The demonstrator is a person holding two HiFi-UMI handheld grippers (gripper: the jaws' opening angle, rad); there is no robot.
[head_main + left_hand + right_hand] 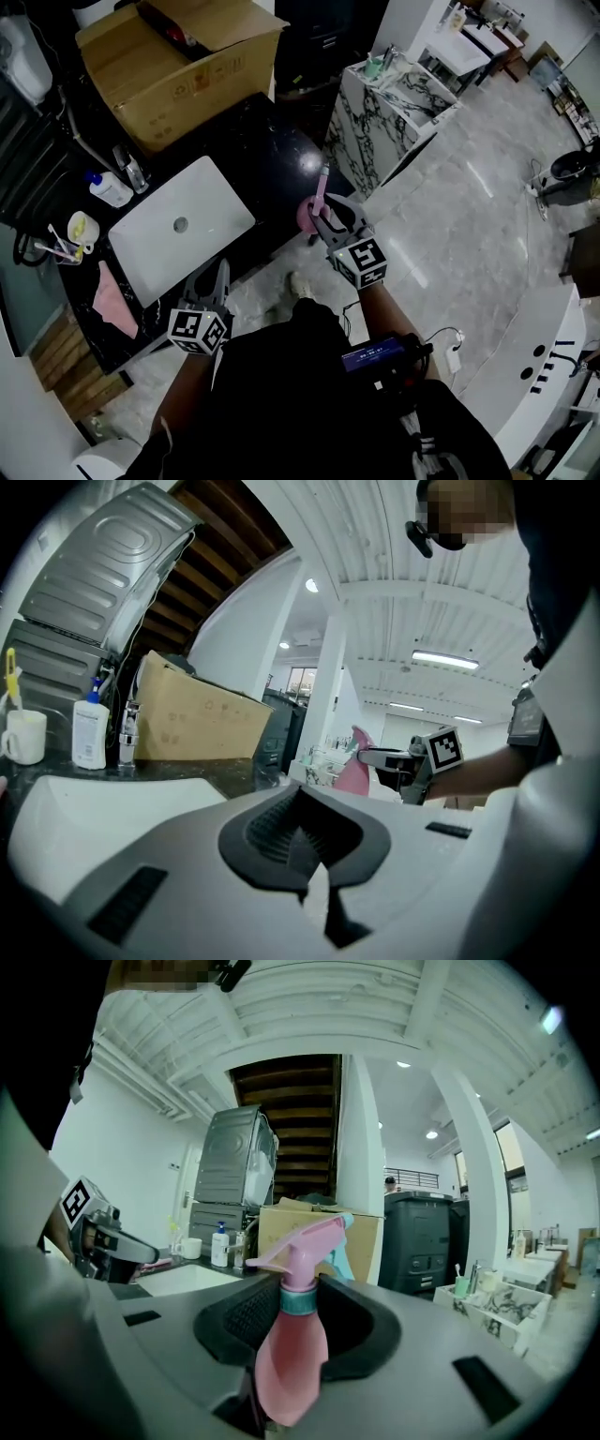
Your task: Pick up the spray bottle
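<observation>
Holding the pink spray bottle (pixel 292 1354) tight between its jaws, the right gripper (pixel 330 217) has it up in the air beside the dark desk (pixel 272 150). The bottle's spray top pokes out above. The left gripper (pixel 212 279) is nearby, its jaws together and empty.

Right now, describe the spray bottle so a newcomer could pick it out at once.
Find the black counter with the white sink; just off its edge, the right gripper is shut on the spray bottle. It is the only pink thing with a trigger head and teal collar, unlike the white pump bottle by the sink.
</observation>
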